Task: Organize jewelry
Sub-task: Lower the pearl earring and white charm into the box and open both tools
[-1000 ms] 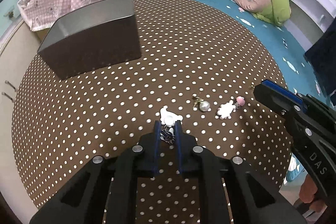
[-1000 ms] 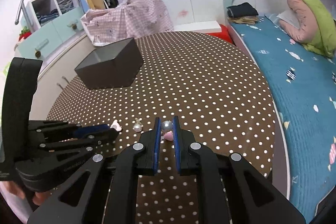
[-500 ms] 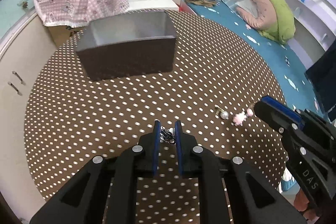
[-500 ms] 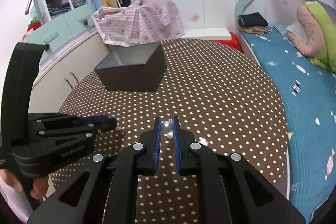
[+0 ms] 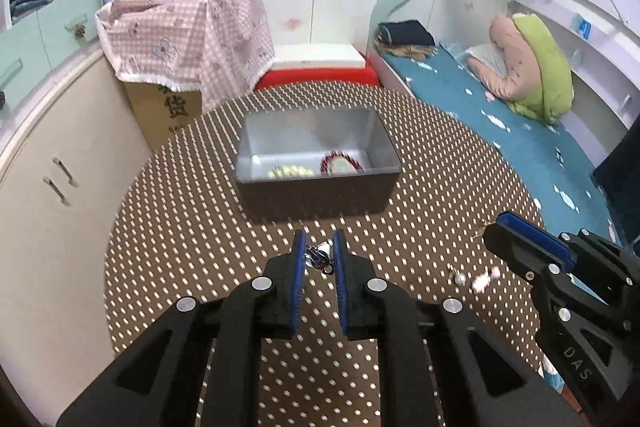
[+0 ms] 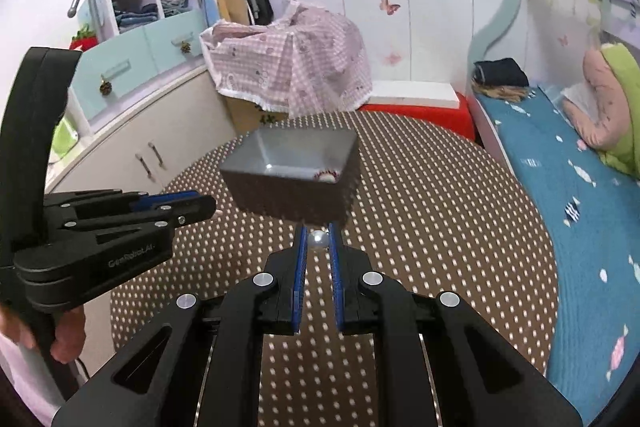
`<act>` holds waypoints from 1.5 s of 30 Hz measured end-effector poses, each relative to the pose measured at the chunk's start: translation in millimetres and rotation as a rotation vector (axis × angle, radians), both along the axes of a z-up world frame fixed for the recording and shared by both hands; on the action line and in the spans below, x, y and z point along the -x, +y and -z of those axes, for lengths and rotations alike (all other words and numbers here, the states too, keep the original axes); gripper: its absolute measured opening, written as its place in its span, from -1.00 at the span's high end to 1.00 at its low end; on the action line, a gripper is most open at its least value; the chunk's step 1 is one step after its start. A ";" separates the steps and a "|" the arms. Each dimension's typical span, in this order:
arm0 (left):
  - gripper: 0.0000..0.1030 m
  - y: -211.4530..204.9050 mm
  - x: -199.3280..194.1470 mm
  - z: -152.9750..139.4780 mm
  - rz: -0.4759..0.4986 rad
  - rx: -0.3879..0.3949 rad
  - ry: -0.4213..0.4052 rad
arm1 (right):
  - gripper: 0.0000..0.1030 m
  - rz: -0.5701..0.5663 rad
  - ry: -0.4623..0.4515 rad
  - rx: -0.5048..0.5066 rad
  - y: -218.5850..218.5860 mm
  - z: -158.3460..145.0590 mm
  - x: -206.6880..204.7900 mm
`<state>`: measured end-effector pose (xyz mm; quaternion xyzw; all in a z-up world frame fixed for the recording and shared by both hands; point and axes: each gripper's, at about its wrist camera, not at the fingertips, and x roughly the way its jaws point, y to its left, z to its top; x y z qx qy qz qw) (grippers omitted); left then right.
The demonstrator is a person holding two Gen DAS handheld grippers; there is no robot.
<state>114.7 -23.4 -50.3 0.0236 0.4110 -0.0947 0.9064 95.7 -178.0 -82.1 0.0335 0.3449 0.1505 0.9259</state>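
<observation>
The left gripper [image 5: 319, 255] is pinched nearly closed on a small dark metal charm with a white piece attached [image 5: 319, 256], which hangs between its blue-padded fingers [image 5: 298, 281]. A second ago this gripper was low over the table with the white part of the charm lying on the cloth; now it is raised, and the view has swung up to look into the box. The right gripper [image 6: 318, 241] is likewise closed on a round, glossy pearl bead [image 6: 319, 239]; a second ago a pink piece sat with the pearl at its tips, and now only the pearl shows there. Both pieces are off the table and near the front wall of the box, so the pick-up seems done and the drop into the box is probably next.

The dark grey rectangular box with a smooth pale lining [image 5: 318, 193] stands open on the round table under a brown cloth with white polka dots [image 5: 180, 239]. Inside, against the near wall, lie a red beaded bracelet [image 5: 341, 163] and a yellowish-green beaded strand [image 5: 290, 171].

On the cloth near the right gripper in the left wrist view, a small pearl earring with a gold hook [image 5: 459, 277] and a fuzzy pale pink charm [image 5: 484, 278] lie just beside each other, blurred. They are not yet sorted.
</observation>
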 end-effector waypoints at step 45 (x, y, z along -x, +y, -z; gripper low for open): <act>-0.05 19.8 -109.3 14.9 -0.024 0.014 0.122 | -0.42 -0.009 0.172 -0.033 7.3 1.0 -127.7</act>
